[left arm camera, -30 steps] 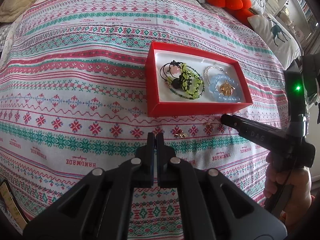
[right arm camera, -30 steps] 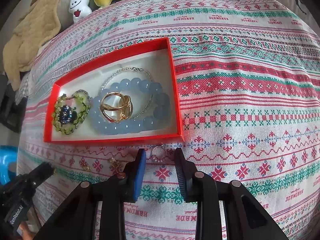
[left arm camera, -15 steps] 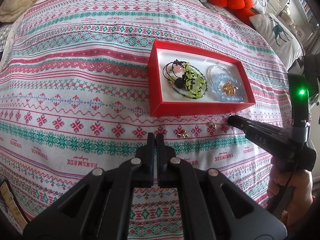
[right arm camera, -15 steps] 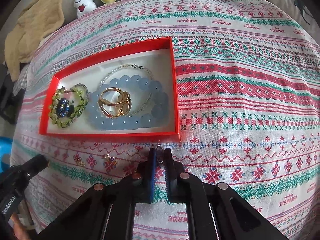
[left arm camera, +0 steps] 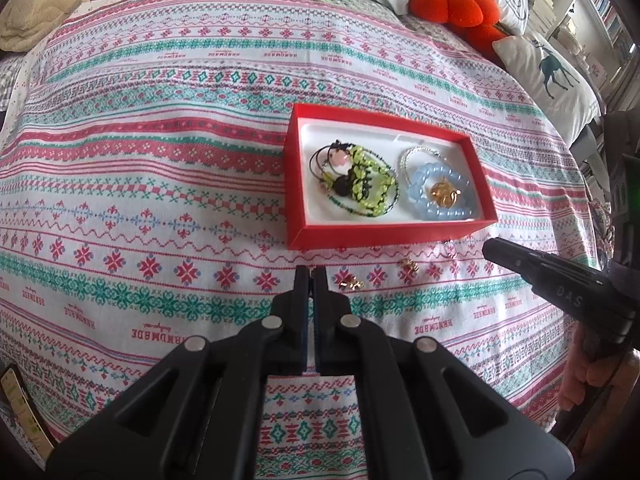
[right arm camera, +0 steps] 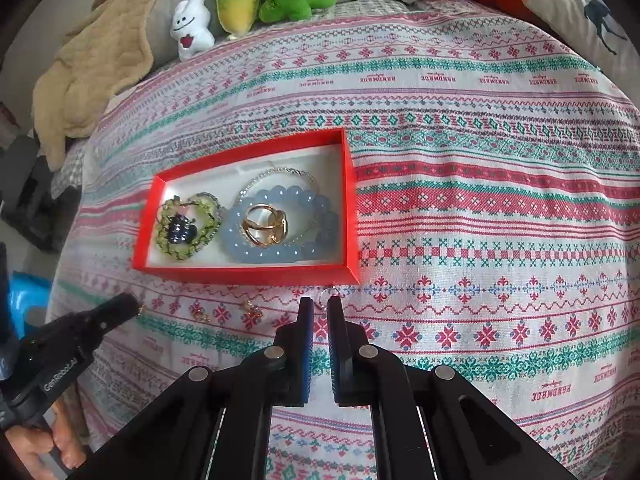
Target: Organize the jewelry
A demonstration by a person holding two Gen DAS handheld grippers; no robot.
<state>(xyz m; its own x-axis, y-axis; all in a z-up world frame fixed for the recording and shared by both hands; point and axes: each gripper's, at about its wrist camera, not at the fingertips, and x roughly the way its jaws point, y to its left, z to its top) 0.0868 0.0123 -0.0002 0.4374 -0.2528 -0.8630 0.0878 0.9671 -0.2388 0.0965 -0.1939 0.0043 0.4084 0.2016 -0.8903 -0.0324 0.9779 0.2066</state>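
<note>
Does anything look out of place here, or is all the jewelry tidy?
Not all tidy. Two small gold pieces lie loose on the bedspread, just outside the red box that holds the bracelets. The right hand-held gripper pinches a thin ring, also outside the box.

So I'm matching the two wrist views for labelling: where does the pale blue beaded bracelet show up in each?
Left wrist view: the pale blue beaded bracelet lies right of centre, at the right end of the red cardboard box.
Right wrist view: the bracelet lies left of centre, again in the box's right half.
Shared landmark: the gold ring inside the bracelet.
</note>
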